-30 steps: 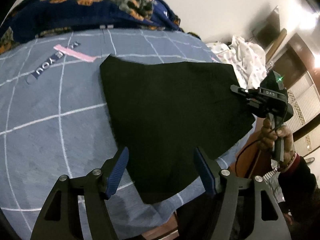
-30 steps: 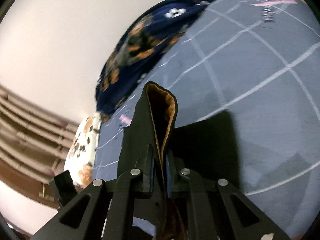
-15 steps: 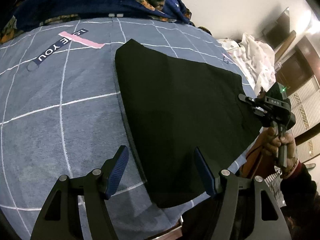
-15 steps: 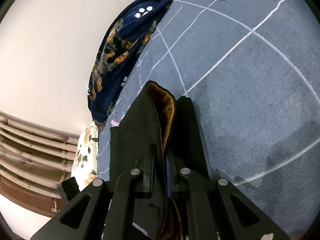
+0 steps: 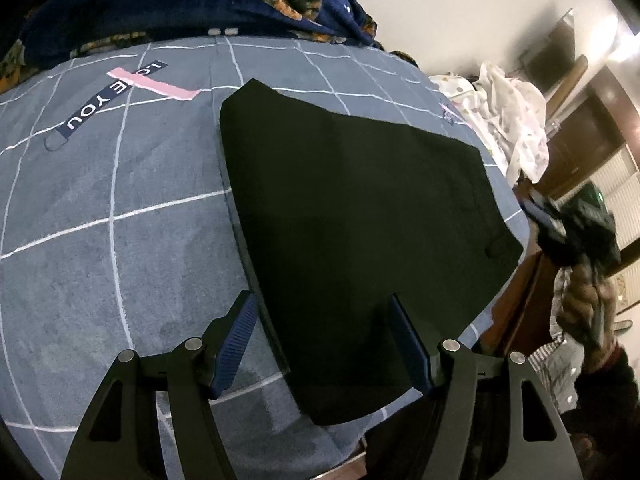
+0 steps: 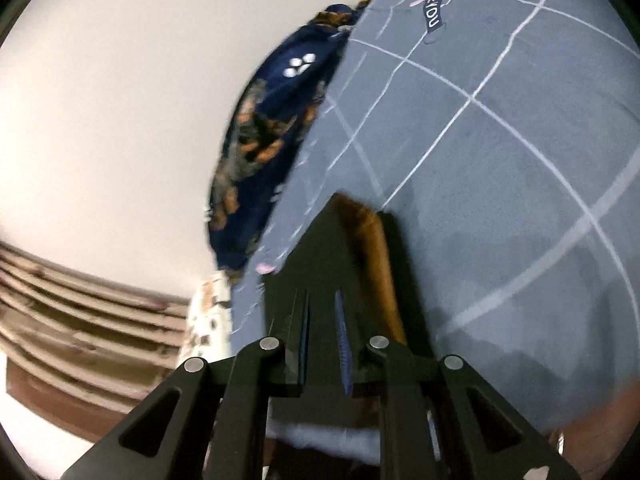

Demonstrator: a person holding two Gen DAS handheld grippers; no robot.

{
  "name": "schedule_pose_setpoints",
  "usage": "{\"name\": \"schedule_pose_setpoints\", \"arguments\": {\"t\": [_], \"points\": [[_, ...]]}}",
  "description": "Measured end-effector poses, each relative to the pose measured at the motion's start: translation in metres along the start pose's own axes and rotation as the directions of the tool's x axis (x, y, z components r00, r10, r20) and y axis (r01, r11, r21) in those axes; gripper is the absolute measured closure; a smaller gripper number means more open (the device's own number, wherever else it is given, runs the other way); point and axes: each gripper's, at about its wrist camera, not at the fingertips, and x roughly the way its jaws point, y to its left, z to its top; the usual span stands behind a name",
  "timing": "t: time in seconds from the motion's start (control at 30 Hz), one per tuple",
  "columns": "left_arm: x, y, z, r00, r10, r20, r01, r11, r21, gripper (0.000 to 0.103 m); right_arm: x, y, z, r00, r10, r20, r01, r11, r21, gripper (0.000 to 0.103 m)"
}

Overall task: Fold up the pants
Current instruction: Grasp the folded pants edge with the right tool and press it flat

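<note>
Hovering low over the near edge of the bed, holds the left gripper (image 5: 320, 304) with jaws spread wide and nothing between them, its blue fingertips (image 5: 240, 332) straddling the near corner of the black pants (image 5: 360, 208). Keeps the right gripper (image 6: 320, 300) just off the bed's right side, pads slightly parted, clamping nothing visible, close to the waist end where the brown lining (image 6: 376, 248) shows. Shows the pants lying flat on the grey checked sheet (image 5: 120, 260), right edge reaching the mattress edge. Leaves bare sheet on the left, up to a printed strap (image 5: 112, 100) and a dark floral blanket (image 5: 180, 12) along the wall. Finds white spotted cloth (image 5: 512, 120) piled at the far right corner.
</note>
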Motion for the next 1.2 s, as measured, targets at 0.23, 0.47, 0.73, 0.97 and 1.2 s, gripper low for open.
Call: {"name": "schedule_pose_setpoints", "arguments": {"t": [0.23, 0.47, 0.73, 0.97, 1.2], "points": [[0.005, 0.003, -0.004, 1.000, -0.018, -0.014, 0.018, 1.000, -0.018, 0.035, -0.007, -0.017, -0.044, 0.998, -0.007, -0.069, 0.013, 0.995, 0.098, 0.088], [0.005, 0.007, -0.005, 1.000, -0.023, -0.015, 0.022, 0.999, -0.041, 0.035, 0.003, -0.034, -0.038, 0.997, -0.020, -0.074, 0.033, 0.984, 0.177, 0.080], [0.008, 0.006, -0.008, 0.999, -0.016, -0.027, 0.016, 0.999, -0.035, 0.035, 0.013, -0.020, -0.031, 0.994, -0.095, -0.057, 0.101, 0.988, 0.115, 0.090], [0.009, 0.004, -0.006, 0.999, -0.021, -0.026, 0.020, 0.999, -0.037, 0.035, -0.007, -0.003, -0.049, 0.997, -0.071, -0.034, 0.074, 0.991, 0.113, 0.091], [0.014, 0.003, -0.008, 0.999, -0.012, -0.048, 0.010, 1.000, -0.029, 0.035, -0.002, -0.050, -0.062, 0.993, -0.090, -0.071, 0.106, 0.958, 0.267, 0.093]]}}
